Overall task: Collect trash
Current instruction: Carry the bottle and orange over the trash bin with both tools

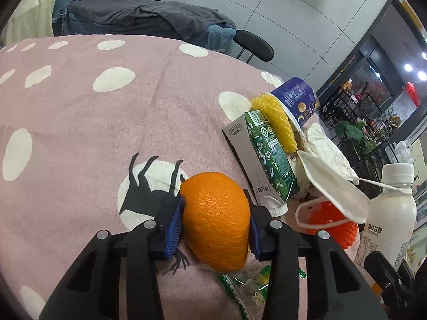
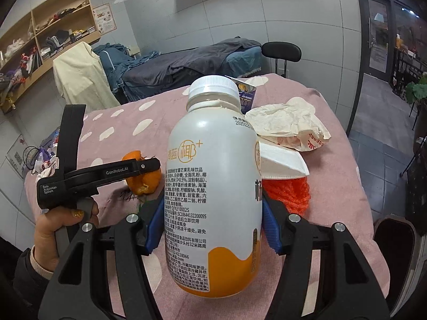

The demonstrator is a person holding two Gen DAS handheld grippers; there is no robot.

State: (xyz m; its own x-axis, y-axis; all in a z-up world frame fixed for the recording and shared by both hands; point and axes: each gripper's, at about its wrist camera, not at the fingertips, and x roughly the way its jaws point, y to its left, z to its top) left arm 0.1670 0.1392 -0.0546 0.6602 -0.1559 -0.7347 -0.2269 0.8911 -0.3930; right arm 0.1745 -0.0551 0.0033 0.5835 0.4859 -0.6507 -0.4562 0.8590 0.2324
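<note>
- orange peel [image 1: 216, 224] sits clamped between the left gripper [image 1: 214, 229] pads, just above the pink spotted cloth [image 1: 80, 122].
- white bottle [image 2: 213, 186] stands pinched upright in the right gripper [image 2: 213, 229].
- green carton [image 1: 269, 154], face mask [image 1: 333, 186] and tissue [image 2: 283, 117] lie beside them.

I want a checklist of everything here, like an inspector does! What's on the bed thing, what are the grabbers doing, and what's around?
Surface: pink polka-dot cloth, with trash on it.
Job's things: orange peel in left hand-held gripper; white drink bottle in right hand-held gripper.
Clutter: green carton, yellow foam net, blue cup, face mask, orange foam net, crumpled paper, green wrapper.
Grippers: both shut on their items.
Cables: nothing seen on the cloth.
Surroundings: wooden shelves, black stool, grey-covered bed.
</note>
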